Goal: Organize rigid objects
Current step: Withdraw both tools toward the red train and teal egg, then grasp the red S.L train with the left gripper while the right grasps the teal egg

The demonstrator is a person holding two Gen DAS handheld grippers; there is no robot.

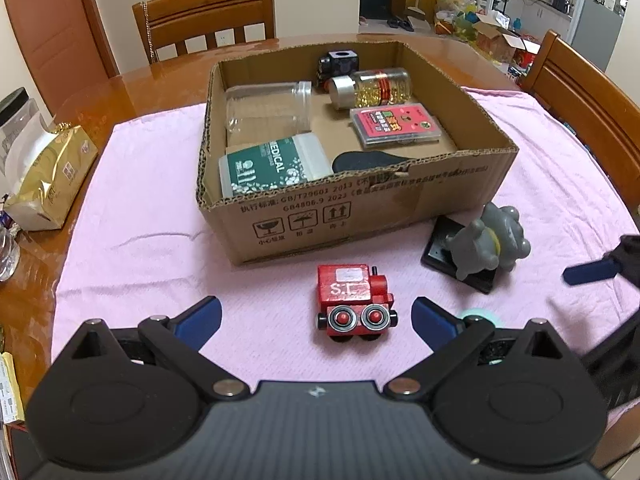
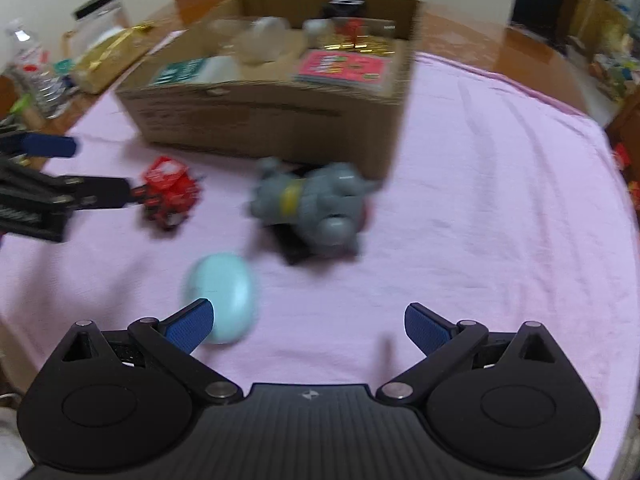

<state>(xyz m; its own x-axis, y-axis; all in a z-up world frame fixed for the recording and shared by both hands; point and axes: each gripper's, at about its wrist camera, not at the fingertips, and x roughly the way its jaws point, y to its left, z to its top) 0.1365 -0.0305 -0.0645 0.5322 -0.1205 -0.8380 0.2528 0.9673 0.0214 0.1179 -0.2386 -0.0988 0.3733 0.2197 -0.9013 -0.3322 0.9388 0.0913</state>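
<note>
With both the left gripper (image 1: 316, 316) and right gripper (image 2: 308, 322) spread wide and empty, the train (image 1: 354, 304) sits at the left one's twelve o'clock before the box (image 1: 360, 200), long axis and face toward the camera, so closing off-centre could roll it away.

A gold foil bag (image 1: 48, 176) lies beside the pink cloth (image 1: 140, 220), wooden chairs (image 1: 208, 16) behind.
</note>
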